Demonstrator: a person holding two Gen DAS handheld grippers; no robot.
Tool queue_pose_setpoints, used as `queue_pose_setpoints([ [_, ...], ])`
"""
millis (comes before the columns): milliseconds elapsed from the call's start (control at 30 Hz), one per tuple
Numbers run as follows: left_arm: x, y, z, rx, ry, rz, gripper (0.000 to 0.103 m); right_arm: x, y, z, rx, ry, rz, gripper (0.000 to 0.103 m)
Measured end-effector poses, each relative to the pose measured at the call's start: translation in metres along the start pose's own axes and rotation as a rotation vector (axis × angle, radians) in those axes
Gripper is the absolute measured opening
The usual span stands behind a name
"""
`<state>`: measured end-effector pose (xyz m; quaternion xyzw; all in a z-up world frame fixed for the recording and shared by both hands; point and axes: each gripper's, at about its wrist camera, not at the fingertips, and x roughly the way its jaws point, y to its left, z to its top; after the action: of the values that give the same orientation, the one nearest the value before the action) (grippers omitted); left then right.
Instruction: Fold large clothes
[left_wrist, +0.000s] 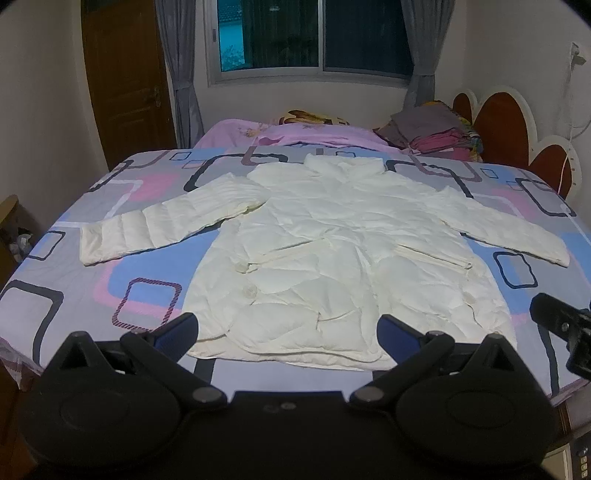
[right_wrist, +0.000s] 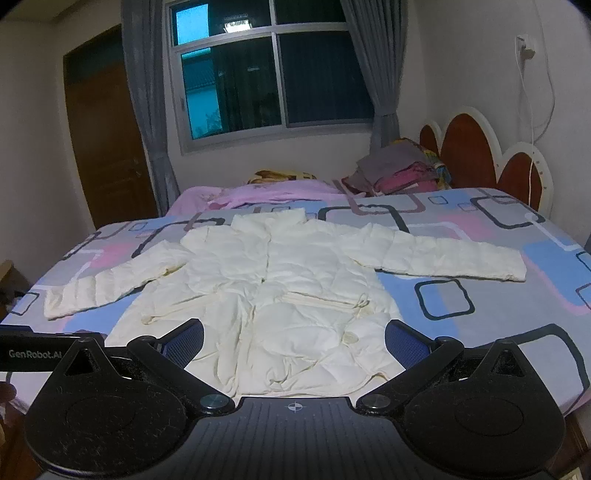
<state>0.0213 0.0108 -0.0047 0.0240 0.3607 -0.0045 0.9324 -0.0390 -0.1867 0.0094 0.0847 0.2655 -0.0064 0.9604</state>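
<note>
**Both claws wide, white jacket flat on the bed**

Here we are at the foot of the bed (left_wrist: 66, 229), and the white padded jacket (left_wrist: 332, 243) lies spread face-up on the patterned cover, collar toward the window (right_wrist: 273, 74), hem nearest the cameras. Both sleeves are stretched out to the sides, well apart from the body.

The left claw (left_wrist: 288, 328) sits above the hem with its fingers spread wide, holding nothing; the hem shows between the blue pads. The right claw (right_wrist: 293, 339) is likewise spread apart and empty, poised over the lower front of the jacket, and it pokes into the left view at the right edge.

Beyond the jacket, a pink quilt (left_wrist: 295, 134) lies across the bed, and a pile of folded clothes (right_wrist: 399, 170) rests by the scalloped headboard (right_wrist: 472, 147). Grey curtains (right_wrist: 380, 74) frame the window, brown door (left_wrist: 125, 74) at left.
</note>
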Motion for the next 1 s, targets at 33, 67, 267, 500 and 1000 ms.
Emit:
queue_pose_setpoints([
  [33,0.002,0.001,0.001,-0.001,0.001,-0.002,0.103,0.002,0.000,0.001,0.001,0.001,-0.002,0.103],
  [67,0.004,0.002,0.003,-0.001,0.002,-0.001,0.103,0.004,0.001,0.002,0.001,0.003,-0.004,0.103],
  [267,0.016,0.005,0.011,0.005,0.007,-0.007,0.103,0.018,0.005,0.006,0.005,0.011,-0.013,0.103],
  [500,0.037,0.009,0.020,0.004,0.030,-0.004,0.103,0.038,0.001,0.010,0.019,0.020,-0.038,0.103],
  [1000,0.097,0.013,0.044,0.008,0.084,0.002,0.103,0.104,-0.003,0.026,0.032,0.078,-0.076,0.103],
])
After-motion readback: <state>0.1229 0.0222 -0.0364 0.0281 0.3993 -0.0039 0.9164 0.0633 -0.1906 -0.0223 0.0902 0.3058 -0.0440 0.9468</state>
